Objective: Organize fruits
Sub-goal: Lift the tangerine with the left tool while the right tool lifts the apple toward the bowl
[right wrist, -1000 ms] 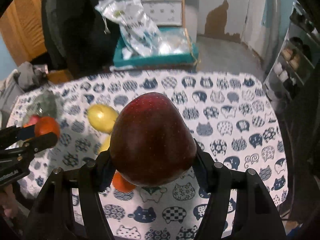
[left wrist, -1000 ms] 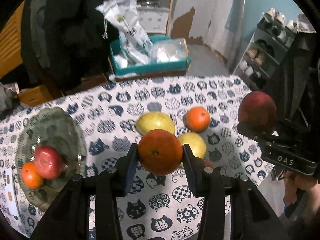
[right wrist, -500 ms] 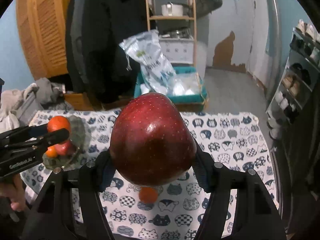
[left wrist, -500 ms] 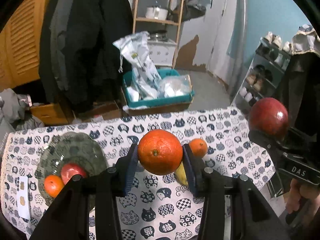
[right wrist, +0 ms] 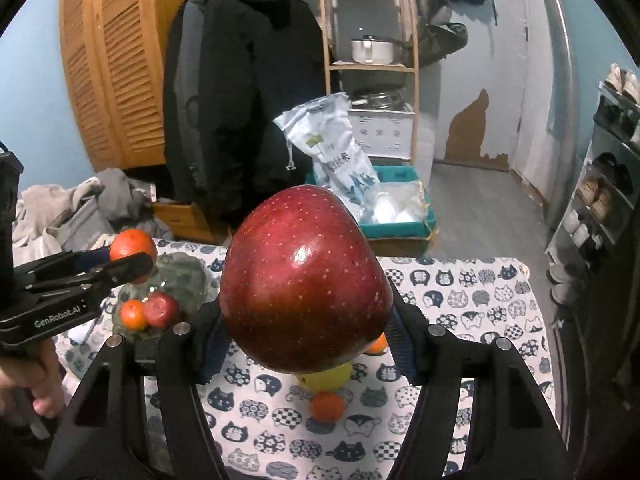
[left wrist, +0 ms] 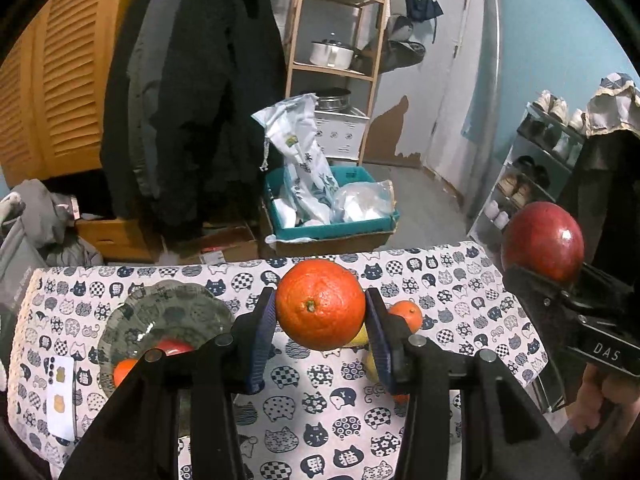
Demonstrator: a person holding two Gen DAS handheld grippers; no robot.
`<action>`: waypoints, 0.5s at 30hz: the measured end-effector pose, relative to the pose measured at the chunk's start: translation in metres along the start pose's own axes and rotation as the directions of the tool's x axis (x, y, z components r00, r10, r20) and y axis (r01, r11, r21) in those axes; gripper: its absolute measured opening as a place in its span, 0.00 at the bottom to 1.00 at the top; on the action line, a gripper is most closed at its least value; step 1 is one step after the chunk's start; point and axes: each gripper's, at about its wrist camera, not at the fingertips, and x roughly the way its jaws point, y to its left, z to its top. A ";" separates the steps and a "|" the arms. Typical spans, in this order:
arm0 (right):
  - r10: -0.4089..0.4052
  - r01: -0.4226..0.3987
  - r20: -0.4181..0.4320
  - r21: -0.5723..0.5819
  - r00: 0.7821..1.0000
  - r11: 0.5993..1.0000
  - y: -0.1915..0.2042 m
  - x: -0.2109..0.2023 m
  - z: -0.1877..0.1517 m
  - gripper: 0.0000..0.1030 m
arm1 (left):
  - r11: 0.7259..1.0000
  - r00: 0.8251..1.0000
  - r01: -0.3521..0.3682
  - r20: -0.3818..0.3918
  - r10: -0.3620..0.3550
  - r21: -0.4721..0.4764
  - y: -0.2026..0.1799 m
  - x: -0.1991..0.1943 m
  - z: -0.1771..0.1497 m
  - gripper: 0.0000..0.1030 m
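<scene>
- The left gripper [left wrist: 320, 320] body reads "GenRobot.AI"; the right gripper [right wrist: 306, 320] reads "DAS".
- Left pads clamp an orange [left wrist: 320, 304], held above the cat-print tablecloth [left wrist: 320, 408].
- Right pads, set wider, clamp a red apple [right wrist: 306, 280] over the near table.
- Glass plate [left wrist: 172, 312], far left, holds a small orange [right wrist: 133, 314] and an apple [right wrist: 161, 309].

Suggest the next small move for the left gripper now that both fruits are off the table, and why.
Probably carry the left gripper leftward and down toward the glass plate. It is shut on the orange, held above the table, and the plate already holds a small orange and a small apple, with bare room at its far side. The right gripper, shut on the big apple, can follow.
</scene>
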 end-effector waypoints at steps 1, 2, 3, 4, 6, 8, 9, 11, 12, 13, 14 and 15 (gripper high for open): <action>0.005 -0.006 -0.001 -0.001 1.000 1.000 0.003 0.002 0.001 0.64 | 1.000 1.000 -0.002 0.001 0.002 -0.003 0.002 -0.001 0.000 0.43; 0.011 -0.011 -0.003 -0.004 1.000 1.000 0.005 0.004 0.003 0.64 | 1.000 1.000 -0.007 0.002 0.007 -0.007 0.004 -0.002 0.000 0.43; 0.017 -0.017 -0.006 -0.007 1.000 1.000 0.008 0.006 0.004 0.64 | 1.000 1.000 -0.010 0.004 0.010 -0.011 0.008 -0.003 0.000 0.43; 0.023 -0.023 -0.008 -0.011 1.000 1.000 0.011 0.009 0.006 0.64 | 1.000 1.000 -0.015 0.005 0.015 -0.014 0.011 -0.004 0.000 0.43; 0.037 -0.037 -0.013 -0.017 0.999 0.999 0.017 0.014 0.008 0.64 | 0.999 1.000 -0.027 0.009 0.027 -0.027 0.019 -0.006 0.000 0.43; 0.050 -0.050 -0.019 -0.018 0.999 0.999 0.024 0.020 0.011 0.64 | 0.998 0.999 -0.041 0.010 0.042 -0.042 0.029 -0.007 0.000 0.43; 0.063 -0.063 -0.022 -0.019 0.998 0.998 0.029 0.024 0.013 0.64 | 0.998 0.999 -0.048 0.010 0.048 -0.050 0.034 -0.008 0.000 0.43; 0.083 -0.083 -0.031 -0.022 0.996 0.996 0.038 0.031 0.016 0.64 | 0.996 0.998 -0.061 0.010 0.062 -0.059 0.044 -0.009 0.000 0.43; 0.088 -0.089 -0.033 -0.024 0.996 0.996 0.042 0.033 0.017 0.64 | 0.995 0.997 -0.072 0.009 0.073 -0.066 0.050 -0.009 0.000 0.43; 0.098 -0.099 -0.037 -0.027 0.995 0.995 0.047 0.037 0.019 0.64 | 0.994 0.997 -0.080 0.008 0.081 -0.074 0.056 -0.010 -0.001 0.43; 0.107 -0.108 -0.042 -0.030 0.993 0.994 0.053 0.041 0.020 0.64 | 0.993 0.996 -0.089 0.006 0.090 -0.081 0.062 -0.010 -0.001 0.43; 0.120 -0.122 -0.049 -0.033 0.992 0.992 0.060 0.046 0.023 0.64 | 0.991 0.995 -0.101 0.005 0.102 -0.093 0.070 -0.010 -0.001 0.43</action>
